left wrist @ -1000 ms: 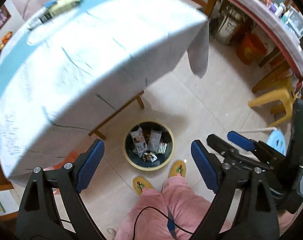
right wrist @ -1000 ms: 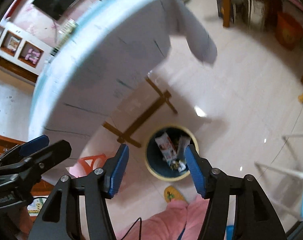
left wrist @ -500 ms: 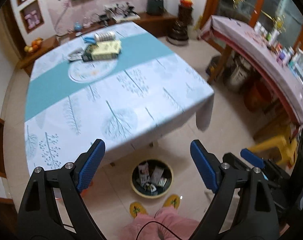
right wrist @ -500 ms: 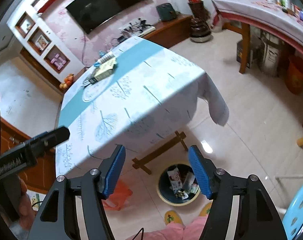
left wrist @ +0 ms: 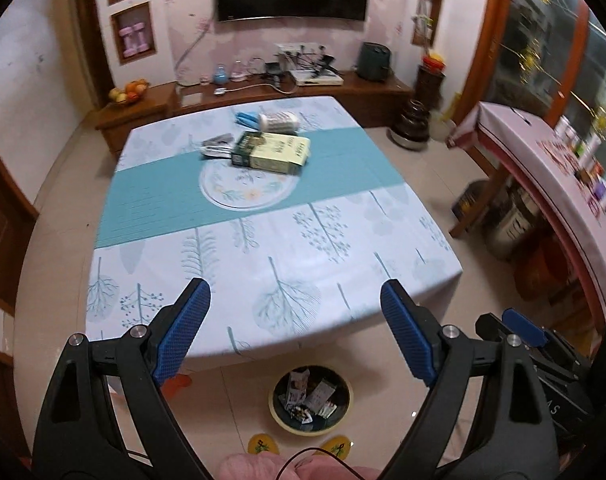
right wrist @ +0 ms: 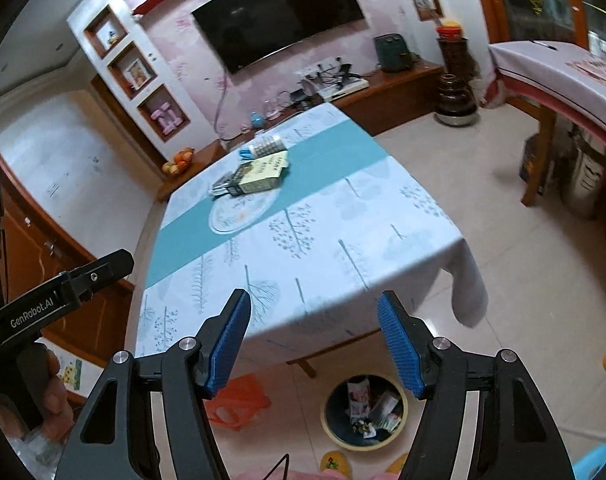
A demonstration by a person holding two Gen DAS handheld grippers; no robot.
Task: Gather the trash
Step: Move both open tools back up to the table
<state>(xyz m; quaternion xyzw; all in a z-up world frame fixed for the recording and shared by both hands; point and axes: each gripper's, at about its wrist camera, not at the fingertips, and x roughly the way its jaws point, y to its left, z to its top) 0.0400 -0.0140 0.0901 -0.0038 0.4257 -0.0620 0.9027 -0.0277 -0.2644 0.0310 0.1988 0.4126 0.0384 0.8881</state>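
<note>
Both grippers, left gripper and right gripper, gape wide and empty, ribbed blue pads over the smooth tree-print tablecloth; the round wastebasket sits bottom centre on bare glossy tile.

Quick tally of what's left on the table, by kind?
Boxes: 1, the green carton
Jars: 1, lying on its side
Blue items: 1
Dark packets: 1, blurred
Total: 4

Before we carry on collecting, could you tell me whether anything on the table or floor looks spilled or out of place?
Nothing stands out: the green-and-cream box lies flat on the tree-print tablecloth, and the wrappers sit inside the round yellow-rimmed bin.
</note>
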